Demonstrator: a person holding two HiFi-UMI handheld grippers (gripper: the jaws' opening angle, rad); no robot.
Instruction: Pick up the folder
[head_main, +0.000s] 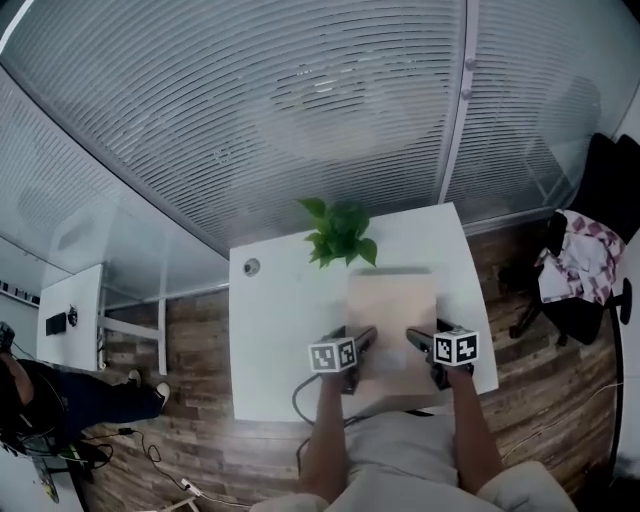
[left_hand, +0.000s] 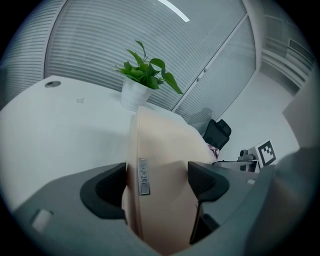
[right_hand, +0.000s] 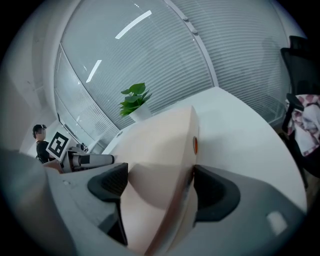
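**Two tongs spread wide over a tan folder on a white bench**

A white bench stands against a striped glass wall. A tan folder lies flat near the bench's front edge, with a potted plant just behind it. The left tongs straddle the folder's near left edge and the right tongs its near right edge. Both stand wide apart, and their pads seem not to press. Only the left gripper view shows a small metal label on the folder's side. Only the right gripper view shows an orange dot.

Head view: high, steeply down on tabletop.
Left gripper view: low, close, facing plant.
Right gripper view: shares that plant.
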